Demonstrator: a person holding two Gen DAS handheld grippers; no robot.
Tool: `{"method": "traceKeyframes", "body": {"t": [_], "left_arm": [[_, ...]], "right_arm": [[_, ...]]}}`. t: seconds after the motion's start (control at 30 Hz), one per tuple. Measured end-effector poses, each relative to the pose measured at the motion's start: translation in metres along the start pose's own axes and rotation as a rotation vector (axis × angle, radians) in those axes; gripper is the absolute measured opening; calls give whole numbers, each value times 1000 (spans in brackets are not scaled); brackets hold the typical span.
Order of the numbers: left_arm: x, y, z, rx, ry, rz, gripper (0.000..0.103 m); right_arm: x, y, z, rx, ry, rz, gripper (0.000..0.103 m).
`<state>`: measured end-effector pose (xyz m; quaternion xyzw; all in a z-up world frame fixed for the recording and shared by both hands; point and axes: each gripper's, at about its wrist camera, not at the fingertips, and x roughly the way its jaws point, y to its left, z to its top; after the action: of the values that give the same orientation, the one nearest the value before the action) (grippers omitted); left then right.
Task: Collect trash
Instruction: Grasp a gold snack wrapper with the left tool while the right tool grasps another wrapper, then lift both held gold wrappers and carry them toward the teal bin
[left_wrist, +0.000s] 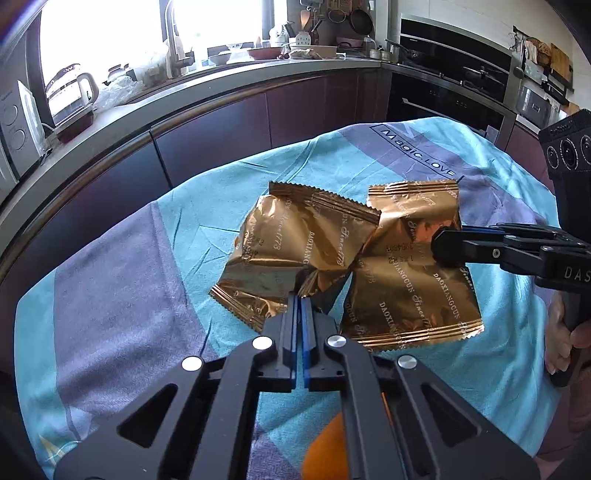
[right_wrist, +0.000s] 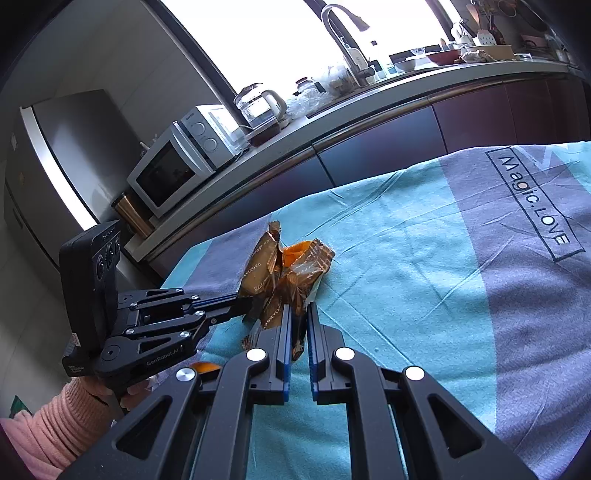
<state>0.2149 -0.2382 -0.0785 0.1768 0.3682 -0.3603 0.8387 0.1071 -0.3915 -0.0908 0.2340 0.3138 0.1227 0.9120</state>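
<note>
Two crinkled gold foil wrappers lie side by side on a teal and grey cloth (left_wrist: 129, 295). My left gripper (left_wrist: 298, 300) is shut on the near edge of the left wrapper (left_wrist: 295, 236). From the right, my right gripper (left_wrist: 439, 248) reaches in, shut on the right wrapper (left_wrist: 402, 291). In the right wrist view the right gripper (right_wrist: 299, 314) pinches a wrapper (right_wrist: 297, 284) edge-on, and the left gripper (right_wrist: 248, 307) grips the other wrapper (right_wrist: 256, 275) from the left. An orange thing (left_wrist: 332, 443) lies partly hidden under my left gripper.
A dark-fronted kitchen counter (left_wrist: 229, 85) curves behind the cloth-covered table, with a glass kettle (left_wrist: 70, 96) and a tap (right_wrist: 343, 37). A microwave (right_wrist: 173, 170) and a fridge (right_wrist: 55, 147) stand at the left, ovens (left_wrist: 450, 74) at the right. A hand in a pink sleeve (right_wrist: 55, 421) holds the left gripper.
</note>
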Motion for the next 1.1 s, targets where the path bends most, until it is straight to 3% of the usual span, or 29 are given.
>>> {"method": "traceKeyframes", "body": {"t": [0.5,0.8,1.1], "left_arm": [[-56,17,-21,-77,-96,56,1],[-104,35,-58,-145,-135,71,1],[-143,52,-100,-199,-149,131,1]], "right_arm": [[-9,14,3,-20,-34,24,7],[-15,41,-1,-59,-40,62,7],[-15,67,-13,-78,-27,102,7]]}}
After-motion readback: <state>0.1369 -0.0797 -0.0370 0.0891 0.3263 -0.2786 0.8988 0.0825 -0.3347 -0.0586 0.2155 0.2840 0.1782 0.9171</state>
